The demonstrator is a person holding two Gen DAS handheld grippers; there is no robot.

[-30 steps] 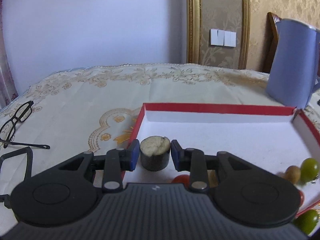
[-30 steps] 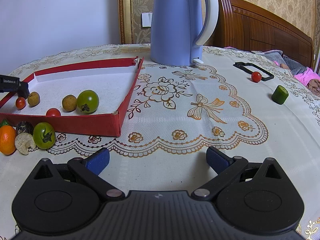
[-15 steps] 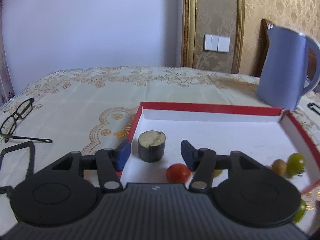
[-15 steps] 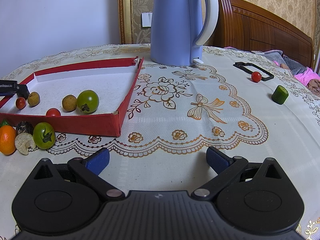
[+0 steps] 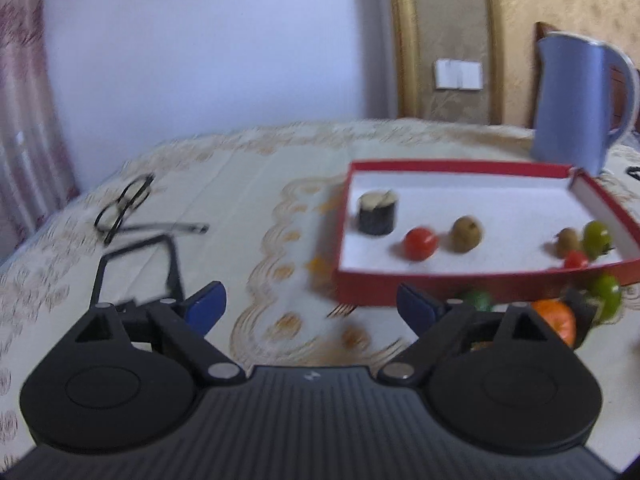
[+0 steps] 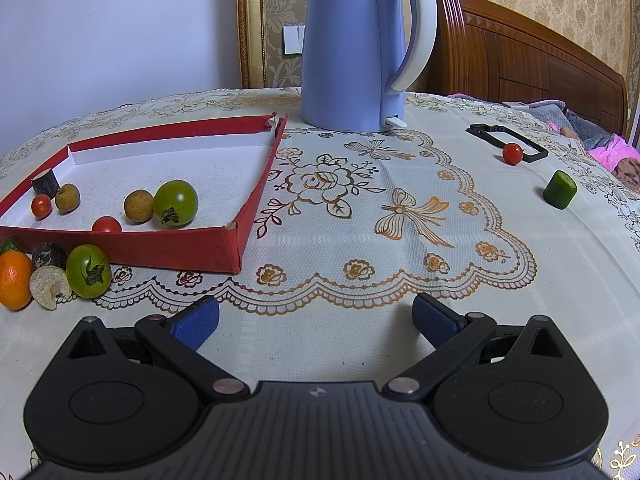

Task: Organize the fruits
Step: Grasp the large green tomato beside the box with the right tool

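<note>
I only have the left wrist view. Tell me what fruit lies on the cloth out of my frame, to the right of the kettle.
Observer: A green cylinder piece stands on the tablecloth, far right of the red tray.
Operator: Report anything else out there.
Observer: A red cherry tomato sits beside a black rectangular frame, behind the green piece.
Operator: Give me the right gripper's state.
Observer: The right gripper is open, nothing between its fingers.

The red tray (image 6: 224, 236) holds a dark cylinder piece (image 6: 45, 182) upright in its far left corner, two red tomatoes, two brown longans and a green tomato (image 6: 176, 202). An orange (image 6: 14, 280) lies just outside its near wall.
</note>
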